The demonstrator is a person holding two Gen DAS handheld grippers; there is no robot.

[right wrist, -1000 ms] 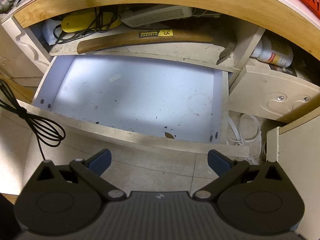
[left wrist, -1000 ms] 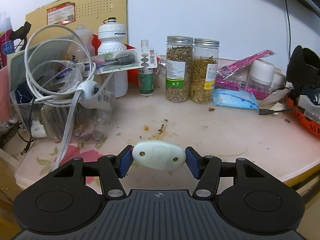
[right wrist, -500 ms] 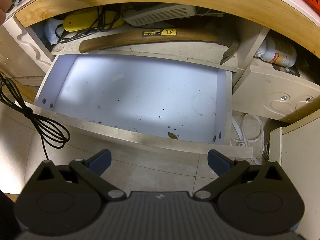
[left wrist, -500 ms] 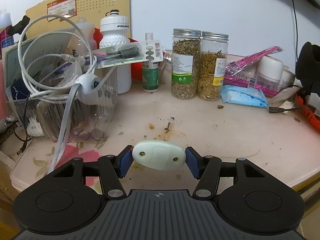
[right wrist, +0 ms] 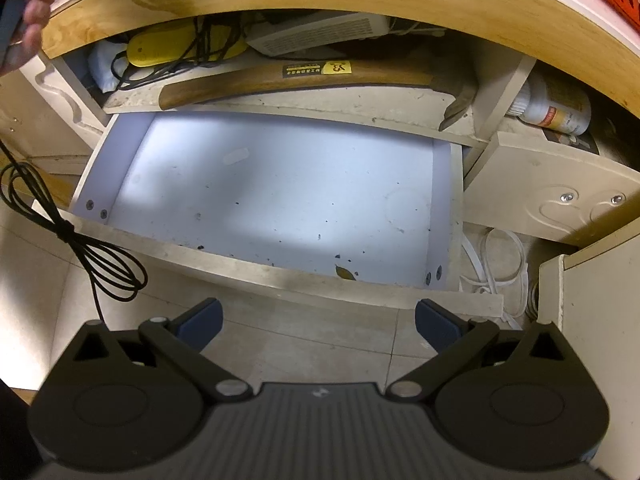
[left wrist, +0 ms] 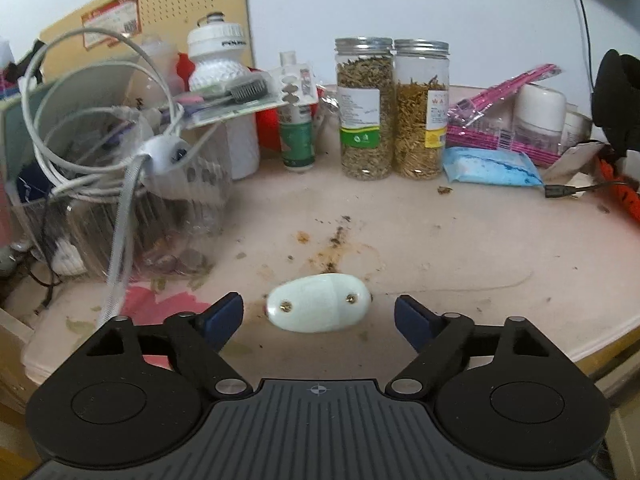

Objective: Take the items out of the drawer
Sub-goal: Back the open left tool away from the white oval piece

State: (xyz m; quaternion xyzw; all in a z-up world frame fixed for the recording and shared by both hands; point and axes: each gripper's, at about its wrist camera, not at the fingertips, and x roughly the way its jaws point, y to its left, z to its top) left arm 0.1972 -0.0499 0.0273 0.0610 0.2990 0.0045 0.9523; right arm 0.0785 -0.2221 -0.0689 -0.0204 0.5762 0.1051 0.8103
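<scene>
The left gripper (left wrist: 319, 314) has just been opening: a second ago its blue pads clamped the pale green oval plastic piece (left wrist: 319, 308), and now they stand wide apart on either side of it, touching neither end. The piece lies between them on the stained pink tabletop (left wrist: 460, 248), near the front edge. It is smooth and egg-shaped, with two small brass screws set in its upper face and a faint seam down the middle.

Beyond it, brown crumbs and a dried smear mark the tabletop. Farther back stand two clear jars of dried herbs with metal lids (left wrist: 390, 108), touching side by side, a small green bottle (left wrist: 297, 140) to their left and a blue packet (left wrist: 490, 166) to their right. A coil of white cable (left wrist: 92, 120) sits over a clear container on the left, against a white wall.

The right gripper (right wrist: 318, 318) hangs with its fingers spread wide and nothing between them, as before, above the pulled-out white drawer (right wrist: 280, 192), whose floor shows only specks and one dry leaf. Behind the drawer a wooden-handled hammer (right wrist: 304, 78) lies on a shelf.
</scene>
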